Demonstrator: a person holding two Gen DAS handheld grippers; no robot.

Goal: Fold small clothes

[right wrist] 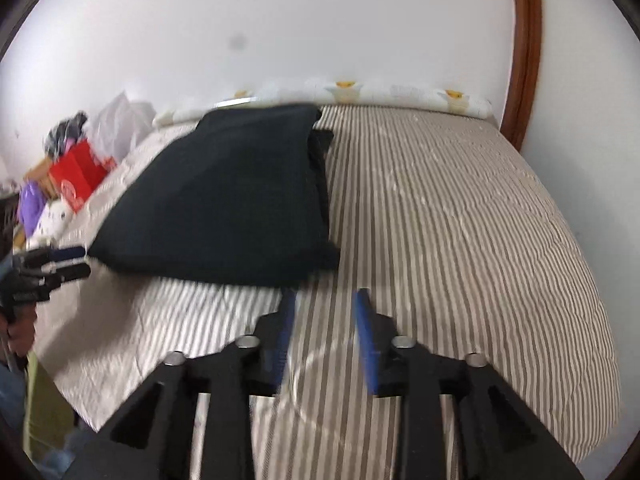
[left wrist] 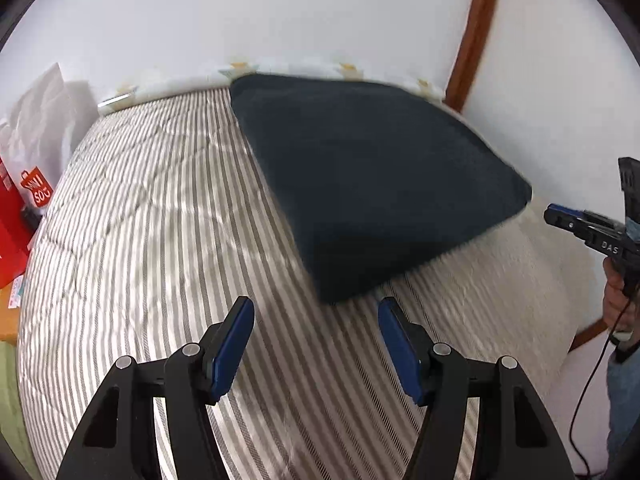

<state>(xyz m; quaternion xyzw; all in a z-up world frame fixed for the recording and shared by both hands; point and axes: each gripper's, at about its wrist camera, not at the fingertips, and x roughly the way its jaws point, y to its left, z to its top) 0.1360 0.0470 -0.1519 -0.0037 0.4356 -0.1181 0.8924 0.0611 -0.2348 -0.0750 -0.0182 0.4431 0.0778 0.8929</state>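
- Dark folded garment (left wrist: 372,184): one, lying flat in layers on the striped bedspread (left wrist: 152,208) near the wall.
- Left gripper (left wrist: 316,312): jaws apart, empty, just short of the garment's near corner.
- Right gripper (right wrist: 326,300): jaws partly apart, nothing between them, beside the garment's edge.
- Red bag (left wrist: 14,224): one beside the bed; contents unclear.

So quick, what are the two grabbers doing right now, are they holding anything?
Left gripper: open, holding nothing, just short of the dark folded garment.
Right gripper: open, holding nothing, right beside the garment's near edge.
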